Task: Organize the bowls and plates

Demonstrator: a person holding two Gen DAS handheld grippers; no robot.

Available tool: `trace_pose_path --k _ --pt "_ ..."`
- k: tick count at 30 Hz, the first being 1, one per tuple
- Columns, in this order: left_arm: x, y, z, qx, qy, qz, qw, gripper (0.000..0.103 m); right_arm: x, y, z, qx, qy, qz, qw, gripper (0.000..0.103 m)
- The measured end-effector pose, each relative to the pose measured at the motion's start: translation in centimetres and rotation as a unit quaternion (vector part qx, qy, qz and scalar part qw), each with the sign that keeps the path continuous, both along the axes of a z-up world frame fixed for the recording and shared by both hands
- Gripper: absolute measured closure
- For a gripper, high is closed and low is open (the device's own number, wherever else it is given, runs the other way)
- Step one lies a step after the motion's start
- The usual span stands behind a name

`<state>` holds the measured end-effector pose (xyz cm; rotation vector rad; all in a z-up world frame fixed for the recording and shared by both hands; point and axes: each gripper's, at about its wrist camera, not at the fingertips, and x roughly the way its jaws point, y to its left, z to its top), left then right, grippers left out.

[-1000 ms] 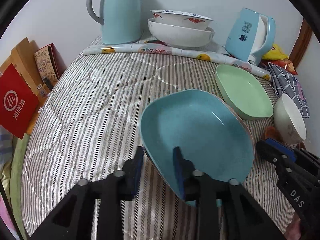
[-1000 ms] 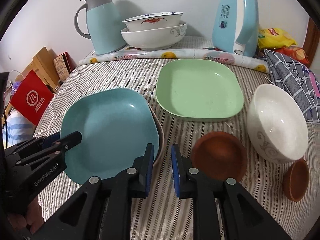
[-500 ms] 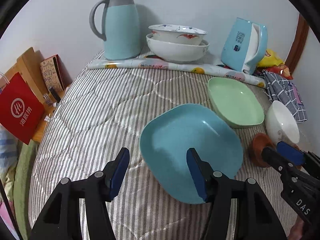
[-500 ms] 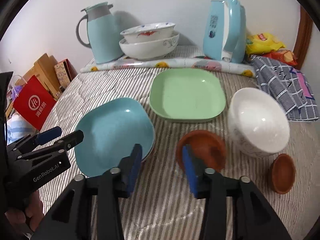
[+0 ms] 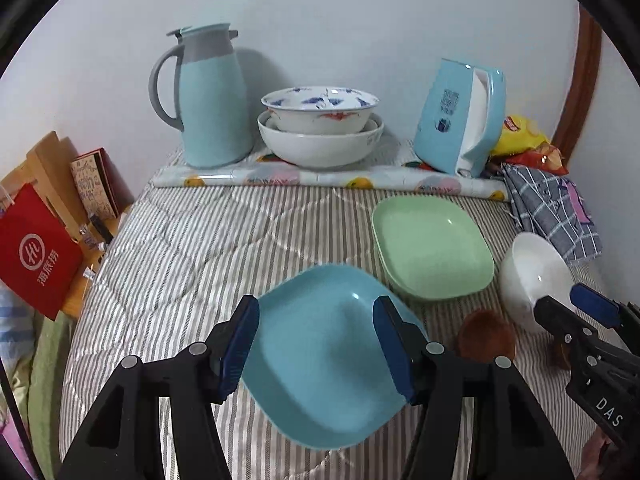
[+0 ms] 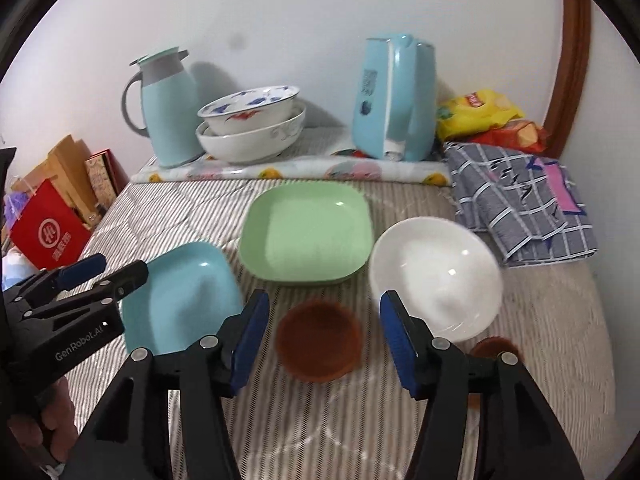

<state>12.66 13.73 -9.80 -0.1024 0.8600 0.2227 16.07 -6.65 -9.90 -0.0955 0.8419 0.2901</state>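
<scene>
A blue square plate (image 5: 320,356) (image 6: 184,296) lies on the striped quilt. My left gripper (image 5: 316,344) is open above it, jaws wide, holding nothing. A green square plate (image 5: 430,252) (image 6: 306,236) lies behind it. A white bowl (image 6: 436,276) (image 5: 534,276) stands at the right. A brown bowl (image 6: 318,340) (image 5: 486,338) sits in front, and my right gripper (image 6: 324,344) is open above it, empty. A smaller brown bowl (image 6: 494,350) is partly hidden by the right finger. Two stacked bowls (image 5: 320,128) (image 6: 252,128) stand at the back.
A blue thermos jug (image 5: 208,96) and a blue kettle (image 5: 460,116) stand by the back wall on a patterned mat (image 5: 320,178). A checked cloth (image 6: 520,204) and snack bags (image 6: 480,114) lie at the right. A red bag (image 5: 36,252) stands beyond the left edge.
Both grippers let go of the blue plate, opened wide and pulled back and up. The blue plate now lies flat on the quilt.
</scene>
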Motion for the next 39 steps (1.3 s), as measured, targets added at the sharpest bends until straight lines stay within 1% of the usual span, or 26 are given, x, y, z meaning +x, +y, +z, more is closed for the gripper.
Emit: trace_pose_path --k 3,6,9,12,21,28,34,37,39 --pt "0.7 0.0 0.2 0.004 0.002 0.008 1.0 0.046 0.7 -0.3 0.0 0.0 0.003 0.0 1.0 0.043" --pt "1.5 -0.1 0.1 -0.002 0.005 0.001 1.0 0.046 1.6 -0.7 0.0 0.005 0.008 -0.002 1.0 0.043" --pt "2.6 -0.3 -0.2 0.001 0.016 0.0 0.9999 0.046 2.6 -1.0 0.0 0.009 0.009 -0.005 1.0 0.042" --pt "3.4 -0.3 -0.4 -0.008 0.019 -0.001 0.9998 0.046 3.4 -1.0 0.0 0.011 0.008 -0.005 1.0 0.042" --pt "6.5 -1.0 -0.7 0.006 0.02 -0.007 0.9997 0.046 6.8 -0.8 0.1 0.014 0.003 -0.001 1.0 0.042" --pt "9.2 -1.2 -1.7 0.005 0.024 -0.01 0.9997 0.046 9.8 -0.9 -0.7 0.022 0.013 0.004 1.0 0.042" --pt "11.5 -1.3 -3.1 0.001 0.034 -0.013 0.9993 0.046 12.2 -0.5 -2.0 0.018 0.024 0.01 1.0 0.042" --pt "12.4 -1.3 -4.0 -0.006 0.042 -0.013 0.999 0.046 13.3 -0.2 -2.9 0.016 0.036 0.013 0.999 0.045" --pt "12.9 -1.2 -4.5 -0.009 0.046 -0.012 0.9988 0.046 14.0 0.1 -3.5 0.012 0.045 0.013 0.999 0.052"
